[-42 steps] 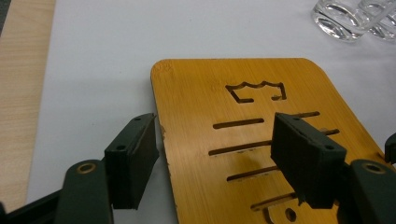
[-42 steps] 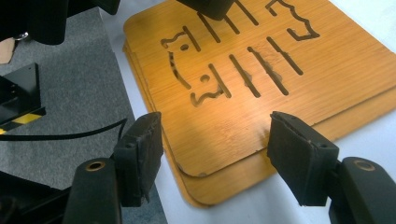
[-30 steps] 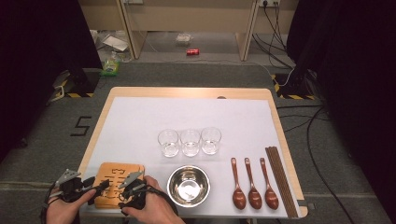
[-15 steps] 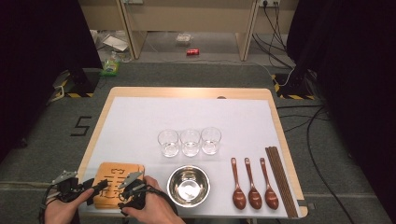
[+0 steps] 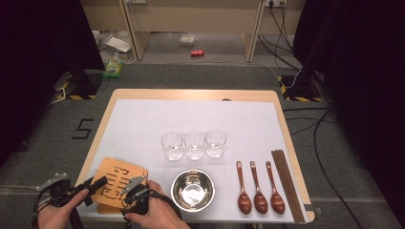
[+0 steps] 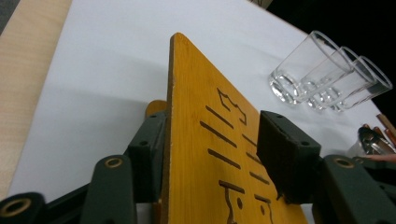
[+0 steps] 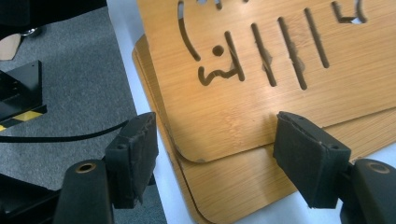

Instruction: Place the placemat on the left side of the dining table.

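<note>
White-covered table [image 5: 143, 119]; at its near left corner the left gripper [image 5: 98, 183] has been closing around the tilted top bamboo board [image 5: 119, 181] — pads not yet pressing; right gripper [image 5: 133, 183] open beside the stack.

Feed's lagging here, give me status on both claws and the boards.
Left claw closing around tilted top bamboo board, not yet clamped. Right claw open at the stack's corner. Nothing in the way.
</note>
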Motion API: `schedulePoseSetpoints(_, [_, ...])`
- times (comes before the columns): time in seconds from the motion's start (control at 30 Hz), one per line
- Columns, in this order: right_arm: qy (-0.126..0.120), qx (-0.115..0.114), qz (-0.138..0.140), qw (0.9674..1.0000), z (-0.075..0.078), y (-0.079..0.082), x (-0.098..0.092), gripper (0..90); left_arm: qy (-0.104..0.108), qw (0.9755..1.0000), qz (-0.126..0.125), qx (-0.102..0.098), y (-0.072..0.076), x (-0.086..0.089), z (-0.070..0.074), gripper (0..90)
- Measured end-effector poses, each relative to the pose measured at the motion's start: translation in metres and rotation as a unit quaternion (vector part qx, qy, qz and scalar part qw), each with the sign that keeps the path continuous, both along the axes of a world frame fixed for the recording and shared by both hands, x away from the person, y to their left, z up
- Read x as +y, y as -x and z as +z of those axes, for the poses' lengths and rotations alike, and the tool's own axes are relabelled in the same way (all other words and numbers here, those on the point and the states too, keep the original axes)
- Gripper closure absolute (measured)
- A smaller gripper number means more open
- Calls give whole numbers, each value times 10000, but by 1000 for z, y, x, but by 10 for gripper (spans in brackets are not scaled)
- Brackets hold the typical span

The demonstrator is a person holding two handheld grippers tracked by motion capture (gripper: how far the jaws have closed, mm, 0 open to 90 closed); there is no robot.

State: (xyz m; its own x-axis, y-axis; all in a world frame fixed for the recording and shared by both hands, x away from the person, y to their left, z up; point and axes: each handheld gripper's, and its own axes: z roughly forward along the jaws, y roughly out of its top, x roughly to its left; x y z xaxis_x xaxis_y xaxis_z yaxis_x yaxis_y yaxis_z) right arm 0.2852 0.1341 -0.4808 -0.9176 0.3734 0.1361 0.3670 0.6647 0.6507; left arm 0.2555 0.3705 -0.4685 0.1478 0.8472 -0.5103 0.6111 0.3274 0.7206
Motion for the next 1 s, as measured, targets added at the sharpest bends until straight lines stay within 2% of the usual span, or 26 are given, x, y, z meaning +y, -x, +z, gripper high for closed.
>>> schedulePoseSetpoints(0.07, [2,-10,8,10000,0,0,0,311,180,9998,70,5,1,1,0,479])
schedulePoseSetpoints(0.1, [1,-21,7,10000,0,0,0,311,430,9990,109,-13,1,2,0,518])
schedulePoseSetpoints(0.13, [1,-21,7,10000,0,0,0,311,430,9990,109,-13,1,2,0,532])
schedulePoseSetpoints(0.17, [-1,-9,8,10000,0,0,0,312,641,9979,82,-29,2,1,0,552])
schedulePoseSetpoints(0.2, [-1,-9,8,10000,0,0,0,312,641,9979,82,-29,2,1,0,565])
schedulePoseSetpoints(0.23, [-4,11,6,10000,0,0,0,312,826,9966,-47,-9,1,-2,0,587])
schedulePoseSetpoints(0.37, [-37,-20,32,10000,-1,-1,0,313,942,9954,-201,11,0,-10,-4,674])
schedulePoseSetpoints(0.4, [-23,-4,0,10000,0,-1,1,313,942,9954,-199,-10,-1,-12,-6,769])
schedulePoseSetpoints(0.43, [-23,-4,0,10000,0,-1,1,313,942,9954,-199,-10,-1,-12,-6,810])
schedulePoseSetpoints(0.5, [-28,-15,7,10000,0,-1,0,324,1169,9929,-204,-68,-1,-13,-5,834])
schedulePoseSetpoints(0.57, [-46,45,1,10000,0,-1,0,344,1231,9921,-194,-120,-1,-14,-4,850])
schedulePoseSetpoints(0.6, [-52,76,6,10000,1,-2,0,346,1321,9908,-222,-164,-1,-15,-4,856])
schedulePoseSetpoints(0.7, [-161,68,41,9998,8,-4,-4,348,1316,9911,-197,-82,0,-17,-1,861])
schedulePoseSetpoints(0.77, [-299,34,-24,9995,18,-6,-12,348,1435,9895,-140,-111,1,-16,1,861])
schedulePoseSetpoints(0.8, [-299,34,-24,9995,18,-6,-12,348,1435,9895,-140,-111,1,-16,1,861])
schedulePoseSetpoints(0.87, [-403,-19,-73,9992,29,-8,-20,348,1239,9920,-58,-251,2,-16,7,861])
schedulePoseSetpoints(0.9, [-403,-19,-73,9992,29,-8,-20,348,1239,9920,-58,-251,2,-16,7,861])
schedulePoseSetpoints(0.93, [-459,-94,-82,9989,38,-9,-27,350,1133,9928,-42,-375,2,-17,13,862])
schedulePoseSetpoints(1.0, [-482,-122,-94,9987,42,-9,-29,350,1065,9933,-43,-455,3,-19,17,861])
